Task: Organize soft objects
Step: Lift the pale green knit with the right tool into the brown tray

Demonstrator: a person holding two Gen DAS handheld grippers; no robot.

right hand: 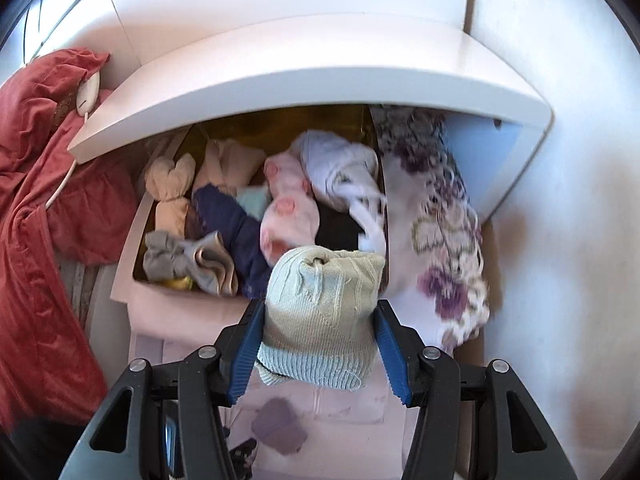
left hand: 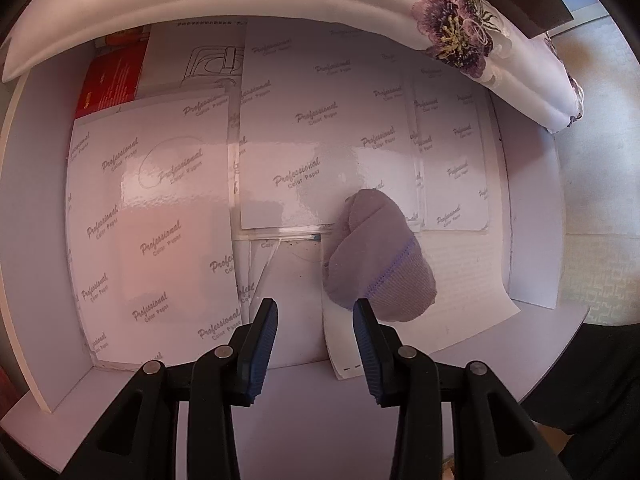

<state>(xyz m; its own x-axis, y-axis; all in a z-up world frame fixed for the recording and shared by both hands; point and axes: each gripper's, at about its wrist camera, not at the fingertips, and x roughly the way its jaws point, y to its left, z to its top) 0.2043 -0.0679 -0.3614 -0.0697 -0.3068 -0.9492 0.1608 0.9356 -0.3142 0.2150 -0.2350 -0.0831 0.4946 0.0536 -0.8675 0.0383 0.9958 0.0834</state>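
**A:** Right claw is clamped on a pale green knitted sock bundle, blue pads pressing both flanks. The bundle's long axis runs along the fingers, ribbed cuff toward the camera, rolled end pointing away at the box.

**B:** And that box?

**A:** An open box under a white shelf, stuffed with soft things: pink socks, a navy piece, beige rolls, a grey one. Floral cloth lies along its right edge, red fabric heaped past its left.

**B:** Left side?

**A:** Left claw points steeply down, fingers apart with nothing between them. Just beyond its right finger lies a mauve rolled sock, long axis slanting from lower right up toward the far left, ribbed cuff at the near end. It rests on a white shelf floor papered with printed sheets, near the front edge, right of centre.
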